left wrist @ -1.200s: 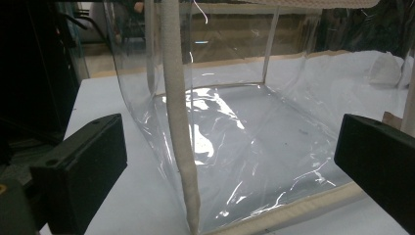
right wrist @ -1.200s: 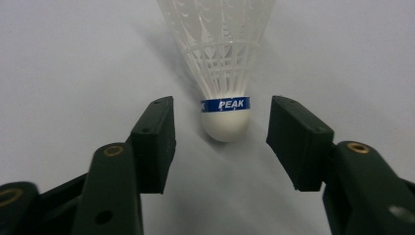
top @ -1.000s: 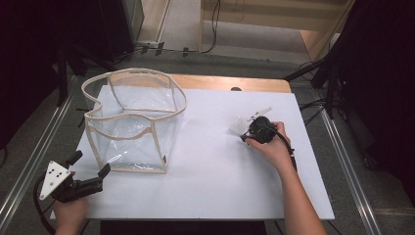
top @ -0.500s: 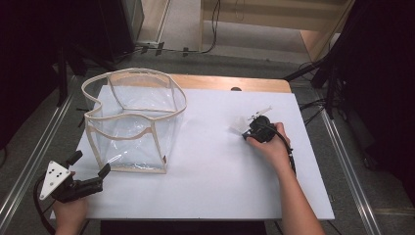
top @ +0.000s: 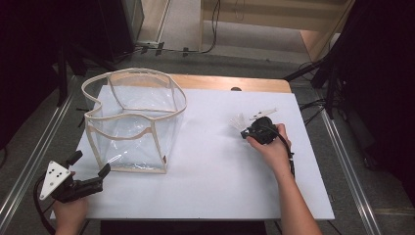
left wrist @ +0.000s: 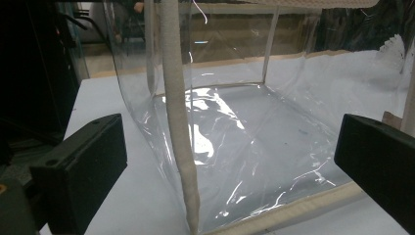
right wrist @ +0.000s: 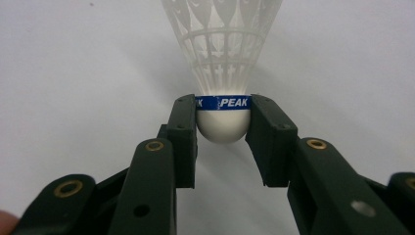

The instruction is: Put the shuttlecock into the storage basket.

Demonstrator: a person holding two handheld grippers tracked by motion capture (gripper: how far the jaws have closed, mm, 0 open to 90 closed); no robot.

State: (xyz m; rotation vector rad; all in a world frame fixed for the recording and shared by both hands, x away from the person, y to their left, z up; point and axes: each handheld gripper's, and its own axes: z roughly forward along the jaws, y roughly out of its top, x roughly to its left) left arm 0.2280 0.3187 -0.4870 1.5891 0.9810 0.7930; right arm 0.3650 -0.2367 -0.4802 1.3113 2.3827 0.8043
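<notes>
My right gripper [right wrist: 222,129] is clenched on a white plastic shuttlecock [right wrist: 222,58], its pads pressing both sides of the rounded white cork base just under the blue band printed PEAK; the jaws have just been closing on it. The shuttlecock lies on the white counter [top: 210,186] towards the right edge, about midway between the near and far edges, with its lattice skirt fanning away from the gripper. In the high view I see my right gripper [top: 247,131] with the pale shuttlecock [top: 238,121] at its tip. My left gripper [top: 90,169] sits at the near left corner of the counter, released, its jaws standing wide apart with nothing between the pads. Just ahead of it stands a clear plastic bag with cream fabric trim [top: 134,122], upright and open-topped, on the left half of the counter.
</notes>
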